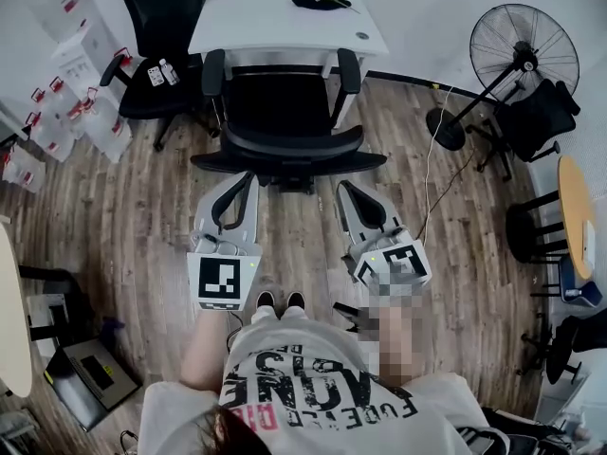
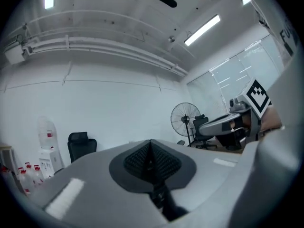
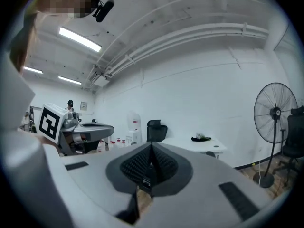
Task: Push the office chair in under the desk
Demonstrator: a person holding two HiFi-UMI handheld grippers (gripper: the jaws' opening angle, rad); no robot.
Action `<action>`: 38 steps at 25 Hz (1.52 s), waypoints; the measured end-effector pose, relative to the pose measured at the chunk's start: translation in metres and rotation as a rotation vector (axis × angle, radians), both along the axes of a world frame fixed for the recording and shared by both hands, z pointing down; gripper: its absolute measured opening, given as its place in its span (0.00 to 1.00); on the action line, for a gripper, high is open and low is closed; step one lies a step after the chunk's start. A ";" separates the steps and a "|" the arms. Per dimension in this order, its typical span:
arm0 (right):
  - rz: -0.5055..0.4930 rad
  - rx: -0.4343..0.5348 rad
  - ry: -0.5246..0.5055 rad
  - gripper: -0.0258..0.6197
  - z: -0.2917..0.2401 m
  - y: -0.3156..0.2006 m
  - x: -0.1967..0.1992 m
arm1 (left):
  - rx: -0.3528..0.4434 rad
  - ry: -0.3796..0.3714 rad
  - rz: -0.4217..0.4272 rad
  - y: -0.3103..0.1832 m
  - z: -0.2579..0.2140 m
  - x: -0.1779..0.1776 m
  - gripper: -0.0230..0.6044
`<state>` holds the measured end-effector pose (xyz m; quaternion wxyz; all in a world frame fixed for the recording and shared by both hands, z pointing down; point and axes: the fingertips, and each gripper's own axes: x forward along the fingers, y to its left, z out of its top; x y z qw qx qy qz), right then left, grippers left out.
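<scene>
**A:** Which step is this?

**B:** The approach, I'd judge. The left claw [image 1: 239, 180] and right claw [image 1: 349, 190] are both closed tight with nothing between the pads, held side by side. The office chair [image 1: 280, 126] stands just ahead of both tips with its backrest towards them. I can't tell if they touch it. Its armrests reach the near edge of the white surface [image 1: 275, 17] beyond, but the seat looks mostly out.

**A:** And next?

**B:** Probably the closed tips go against the backrest, one each side, for an even push straight ahead. An uneven push could swing it on its castors.

**A:** Counts?

**B:** Two claws and one surface. Three black chairs: the task one, a second chair [image 1: 161, 27] ahead-left of the left claw, and a third chair [image 1: 536, 117] off right of the right claw. One standing fan [image 1: 522, 50] beside that third chair.
</scene>
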<state>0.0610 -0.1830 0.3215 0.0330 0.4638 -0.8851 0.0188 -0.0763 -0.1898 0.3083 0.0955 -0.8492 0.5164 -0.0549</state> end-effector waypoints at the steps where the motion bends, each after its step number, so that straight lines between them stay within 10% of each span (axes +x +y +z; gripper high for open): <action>1: -0.005 0.014 -0.003 0.06 -0.008 0.004 -0.001 | 0.005 0.015 -0.003 0.004 -0.007 0.001 0.05; 17: -0.046 0.080 -0.056 0.06 -0.063 0.058 0.009 | 0.056 0.156 -0.023 0.051 -0.068 0.019 0.05; 38: -0.098 0.013 -0.066 0.06 -0.036 0.087 0.028 | -0.062 0.208 0.016 0.089 -0.028 0.085 0.05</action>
